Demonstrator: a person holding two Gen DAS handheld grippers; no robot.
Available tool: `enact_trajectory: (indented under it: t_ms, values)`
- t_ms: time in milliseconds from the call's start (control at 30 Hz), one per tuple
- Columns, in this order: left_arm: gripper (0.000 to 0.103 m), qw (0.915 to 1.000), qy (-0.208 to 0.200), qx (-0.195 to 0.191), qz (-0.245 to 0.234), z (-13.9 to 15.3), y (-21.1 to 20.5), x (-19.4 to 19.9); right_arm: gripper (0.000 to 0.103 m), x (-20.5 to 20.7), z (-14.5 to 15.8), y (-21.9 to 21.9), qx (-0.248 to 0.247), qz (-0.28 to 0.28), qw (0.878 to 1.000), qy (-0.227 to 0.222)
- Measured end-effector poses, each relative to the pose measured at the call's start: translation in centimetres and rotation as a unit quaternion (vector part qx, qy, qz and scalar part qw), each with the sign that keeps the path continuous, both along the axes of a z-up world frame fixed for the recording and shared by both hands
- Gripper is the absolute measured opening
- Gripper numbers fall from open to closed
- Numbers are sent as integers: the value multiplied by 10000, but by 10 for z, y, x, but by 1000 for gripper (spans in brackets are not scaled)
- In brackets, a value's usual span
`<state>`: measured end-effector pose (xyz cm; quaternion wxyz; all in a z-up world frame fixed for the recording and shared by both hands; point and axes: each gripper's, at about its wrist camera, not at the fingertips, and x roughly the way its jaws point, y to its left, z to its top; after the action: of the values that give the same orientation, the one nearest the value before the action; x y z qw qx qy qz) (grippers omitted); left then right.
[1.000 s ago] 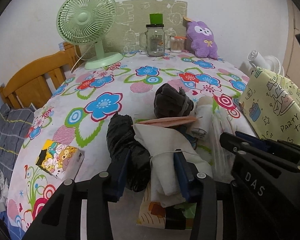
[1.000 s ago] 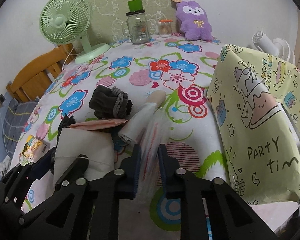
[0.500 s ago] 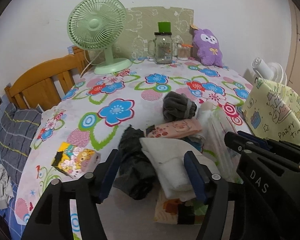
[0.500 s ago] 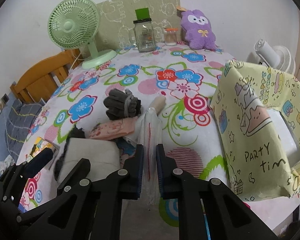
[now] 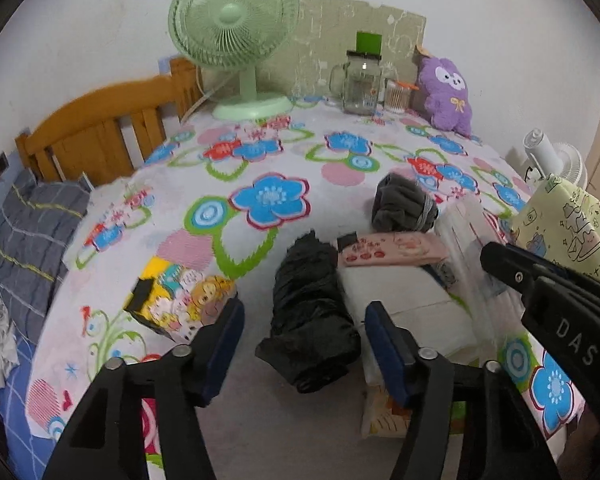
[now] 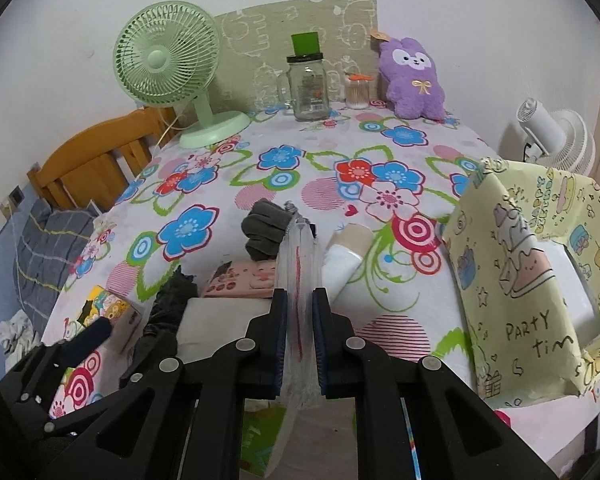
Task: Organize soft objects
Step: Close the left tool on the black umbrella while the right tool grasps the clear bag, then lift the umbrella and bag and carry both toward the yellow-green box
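L claw (image 5: 304,336) off white cloth (image 5: 404,304)

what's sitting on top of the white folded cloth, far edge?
A pink printed packet lies across the far edge of the white folded cloth. Beneath the cloth's near edge a printed item peeks out; the rest of it is covered.

"PARTY tim" on the yellow gift bag (image 6: 532,280); "DAS" on the right tongs (image 5: 500,258)
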<state>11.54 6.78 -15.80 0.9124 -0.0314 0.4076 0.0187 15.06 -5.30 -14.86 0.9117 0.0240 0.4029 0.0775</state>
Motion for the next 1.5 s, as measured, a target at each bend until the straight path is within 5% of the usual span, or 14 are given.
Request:
enact_trajectory:
  t_ms: [267,367,1500]
  values:
    - [26,9992,192,-352,-84,-13,5,6,15,1,-5,13,-142,72,9999,49]
    - [21,9990,153,-382,-147,-11,4,4,15,0,-5,15,-180,69,9998,46]
    - [20,9961,-769,69,-438,79,-42,-2,15,-18,72,-16,-41,17,9974,-719]
